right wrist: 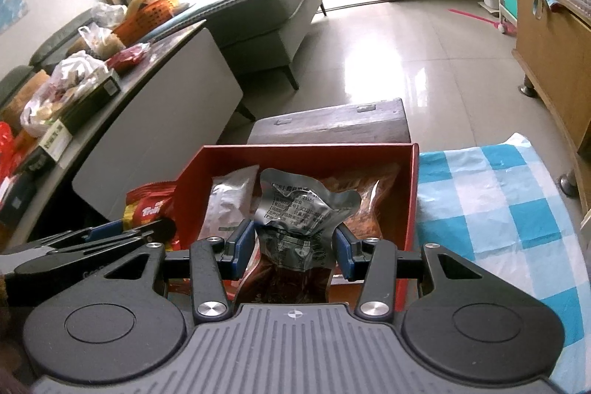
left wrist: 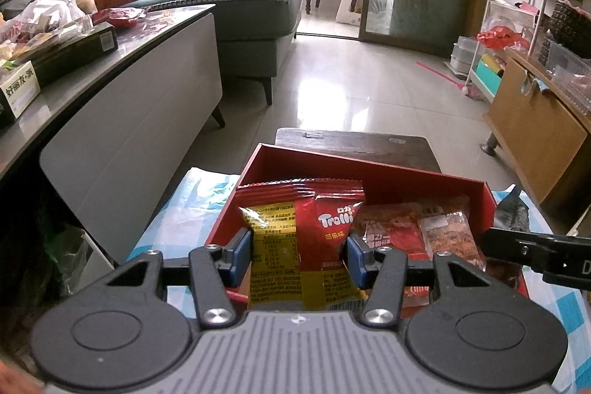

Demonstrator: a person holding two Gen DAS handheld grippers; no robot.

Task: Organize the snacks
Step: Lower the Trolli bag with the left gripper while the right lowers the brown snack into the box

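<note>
Clearly both packets belong in the red box (right wrist: 295, 150), which sits on the checked cloth (right wrist: 480, 194) with snacks already lying inside. The left gripper (left wrist: 299, 259) is clamped on a red-and-yellow Trolli bag (left wrist: 325, 231) over the box's near left side; the right gripper (right wrist: 295, 246) pinches a silver pouch (right wrist: 295, 205) over its near middle. To my mind, lower each into a free gap before releasing, keeping the two hands apart.
</note>
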